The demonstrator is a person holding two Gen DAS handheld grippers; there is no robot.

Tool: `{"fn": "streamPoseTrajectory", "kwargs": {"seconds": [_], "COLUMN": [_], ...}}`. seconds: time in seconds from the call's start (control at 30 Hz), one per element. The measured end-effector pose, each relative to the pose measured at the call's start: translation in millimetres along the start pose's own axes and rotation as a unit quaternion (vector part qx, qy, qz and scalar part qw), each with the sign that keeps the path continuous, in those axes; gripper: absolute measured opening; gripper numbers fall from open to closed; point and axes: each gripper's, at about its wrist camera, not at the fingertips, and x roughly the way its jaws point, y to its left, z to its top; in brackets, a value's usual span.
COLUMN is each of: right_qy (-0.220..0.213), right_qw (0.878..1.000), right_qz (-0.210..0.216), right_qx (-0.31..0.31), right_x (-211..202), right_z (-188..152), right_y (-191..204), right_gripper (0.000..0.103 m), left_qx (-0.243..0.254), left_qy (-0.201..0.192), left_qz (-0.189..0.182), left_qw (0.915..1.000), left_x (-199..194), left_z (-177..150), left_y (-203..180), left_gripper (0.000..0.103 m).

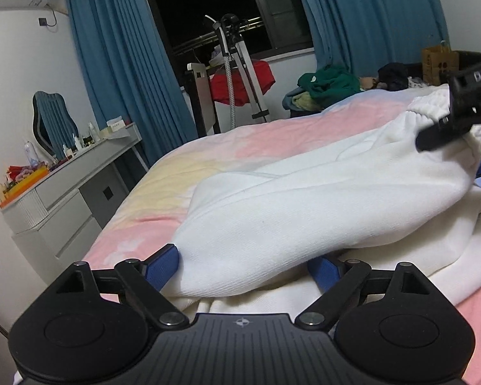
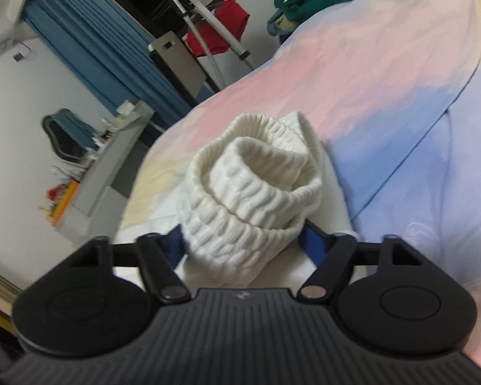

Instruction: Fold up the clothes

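Observation:
A white garment (image 1: pixel 272 211) lies on the bed, stretched between my two grippers. My left gripper (image 1: pixel 243 268) is shut on its plain end, with the blue pads on both sides of the bunched cloth. My right gripper (image 2: pixel 243 240) is shut on the ribbed elastic waistband (image 2: pixel 253 173), which is bunched and curled between its blue pads. The right gripper also shows in the left wrist view (image 1: pixel 458 115), at the far right, holding the waistband end lifted above the bed. More white cloth lies under the lifted part.
The bed has a pink, yellow and blue cover (image 1: pixel 240 147). A pile of green and dark clothes (image 1: pixel 327 86) lies at its far end. A grey dresser (image 1: pixel 64 199) with small items stands left. A garment steamer (image 1: pixel 234 64) and a red cloth stand by the window.

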Motion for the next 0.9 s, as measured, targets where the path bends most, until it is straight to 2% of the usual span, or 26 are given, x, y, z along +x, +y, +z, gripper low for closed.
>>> {"fn": "streamPoseTrajectory", "kwargs": {"seconds": [0.1, 0.17, 0.37, 0.47, 0.5, 0.57, 0.6, 0.63, 0.7, 0.73, 0.8, 0.9], "right_qy": [-0.003, -0.01, -0.045, -0.053, -0.054, -0.05, -0.046, -0.041, -0.031, -0.028, -0.023, -0.017], "right_qw": [1.0, 1.0, 0.998, 0.998, 0.998, 0.998, 0.999, 0.999, 0.999, 0.999, 1.0, 1.0], "right_qz": [-0.011, -0.007, 0.042, 0.038, 0.034, 0.023, 0.016, 0.012, 0.007, 0.005, 0.001, -0.008], "right_qx": [-0.007, -0.011, 0.001, 0.009, 0.013, 0.022, 0.024, 0.027, 0.029, 0.023, 0.014, 0.012], "right_x": [-3.8, -7.5, -35.6, -45.1, -46.1, -46.0, -44.4, -42.4, -38.6, -37.5, -35.2, -32.4], "right_z": [-0.2, 0.9, 10.6, 13.3, 14.5, 16.2, 16.5, 16.0, 14.1, 12.5, 9.5, 5.3], "right_y": [0.7, 1.9, -4.2, -10.8, -13.1, -19.8, -22.6, -24.8, -27.0, -26.2, -25.2, -27.1], "right_gripper": [0.052, 0.049, 0.046, 0.046, 0.046, 0.046, 0.046, 0.046, 0.047, 0.047, 0.048, 0.049], "left_qx": [-0.006, -0.008, -0.024, -0.065, -0.089, -0.138, -0.17, -0.203, -0.27, -0.29, -0.308, -0.311], "left_qy": [0.0, -0.001, -0.014, -0.009, 0.003, 0.031, 0.047, 0.063, 0.093, 0.104, 0.113, 0.113], "left_qz": [0.003, 0.002, -0.006, -0.011, -0.008, -0.001, -0.009, -0.02, -0.055, -0.066, -0.076, -0.079], "left_qw": [1.0, 1.0, 0.9996, 0.9978, 0.996, 0.9899, 0.9842, 0.9769, 0.9567, 0.9493, 0.9415, 0.9404], "left_x": [1.6, 0.6, -5.7, -5.4, -2.6, 4.0, 8.5, 13.2, 23.8, 27.3, 30.5, 30.0], "left_z": [1.2, 1.0, 2.3, 4.5, 3.8, 2.2, -0.5, -3.5, -11.6, -15.2, -19.5, -21.0], "left_y": [4.3, 6.2, 11.8, 26.4, 35.1, 53.4, 64.7, 76.4, 97.8, 104.3, 111.7, 115.6], "left_gripper": [0.089, 0.089, 0.089, 0.089, 0.089, 0.089, 0.089, 0.091, 0.091, 0.091, 0.091, 0.091]}}
